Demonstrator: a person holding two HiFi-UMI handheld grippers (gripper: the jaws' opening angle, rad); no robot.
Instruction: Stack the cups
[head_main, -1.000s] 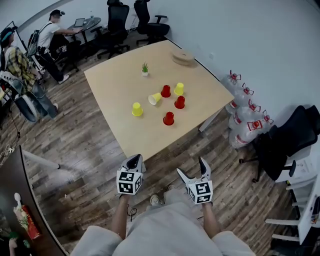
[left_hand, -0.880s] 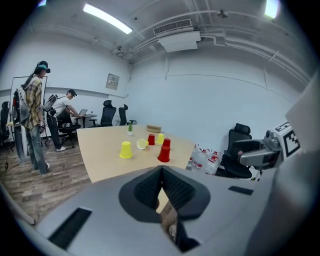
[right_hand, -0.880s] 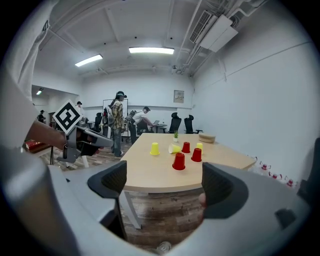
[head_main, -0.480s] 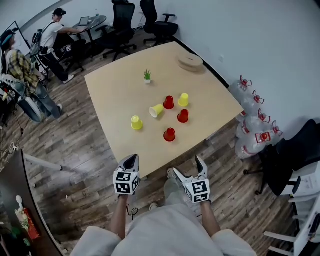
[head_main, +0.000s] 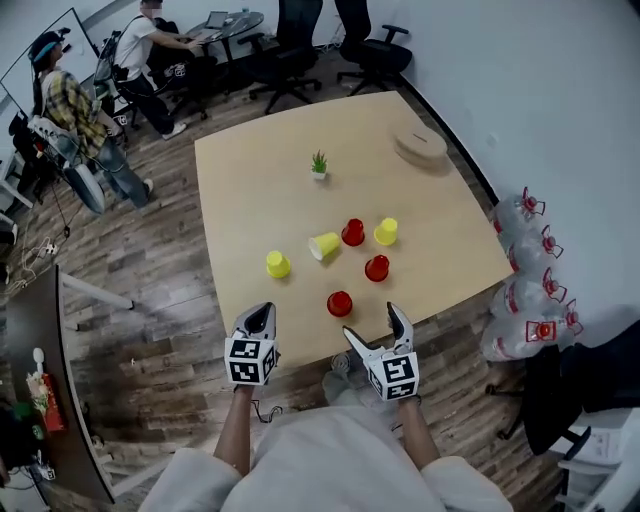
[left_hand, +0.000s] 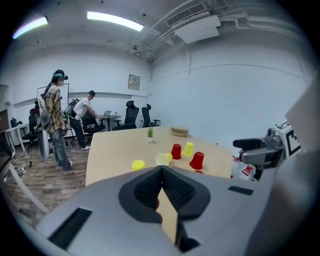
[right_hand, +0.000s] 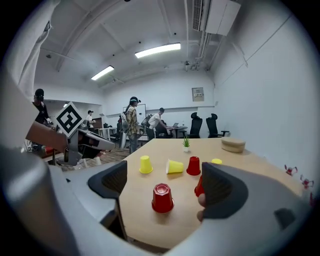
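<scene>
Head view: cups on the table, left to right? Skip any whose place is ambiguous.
upright yellow cup → tipped yellow cup → far red cup → right yellow cup. Left out: near red cup and right red cup, which overlap others sideways.

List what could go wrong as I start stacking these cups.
1. The nearest red cup stands close to the table's front edge; a clumsy grab by the open right claw might knock it off.
2. The tipped yellow cup lies on its side and may roll when touched.
3. The left claw is shut; it would likely bump cups unless opened.
</scene>
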